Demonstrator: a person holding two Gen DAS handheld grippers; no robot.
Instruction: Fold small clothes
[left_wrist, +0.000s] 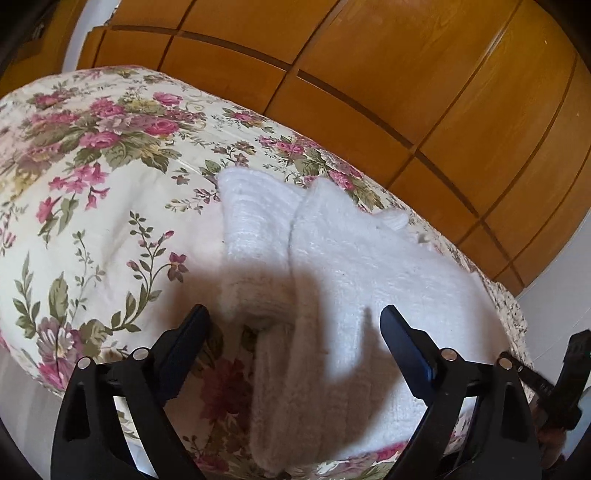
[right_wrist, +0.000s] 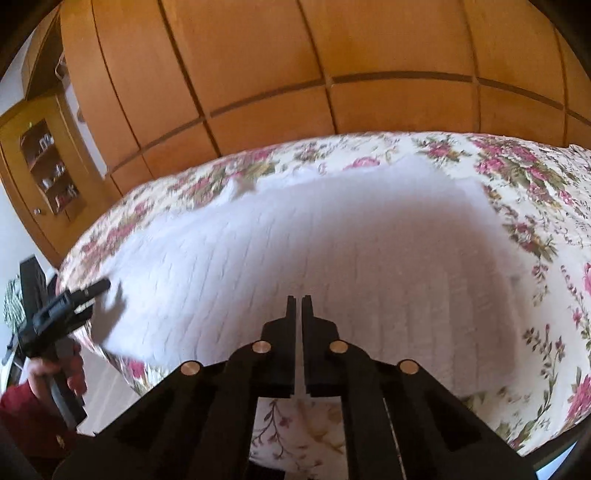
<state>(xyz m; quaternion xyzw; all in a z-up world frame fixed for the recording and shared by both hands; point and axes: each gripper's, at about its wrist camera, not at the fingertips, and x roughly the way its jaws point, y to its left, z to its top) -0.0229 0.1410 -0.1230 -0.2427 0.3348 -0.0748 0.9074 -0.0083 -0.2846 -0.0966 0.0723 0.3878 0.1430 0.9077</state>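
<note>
A white knitted garment (left_wrist: 351, 266) lies spread on the floral bedspread (left_wrist: 92, 206), with one part folded over along its left side. My left gripper (left_wrist: 295, 314) is open just above the garment's near edge and holds nothing. In the right wrist view the garment (right_wrist: 314, 236) fills the middle of the bed. My right gripper (right_wrist: 299, 297) is shut with its jaws together above the garment's near part; I cannot see cloth between them. The left gripper (right_wrist: 105, 285) also shows at the garment's left edge, held by a hand.
A wooden wardrobe (left_wrist: 369, 74) stands right behind the bed and also shows in the right wrist view (right_wrist: 258, 74). A small wooden shelf cabinet (right_wrist: 48, 162) stands at far left. The bed's near edge (right_wrist: 295, 443) drops off below the grippers.
</note>
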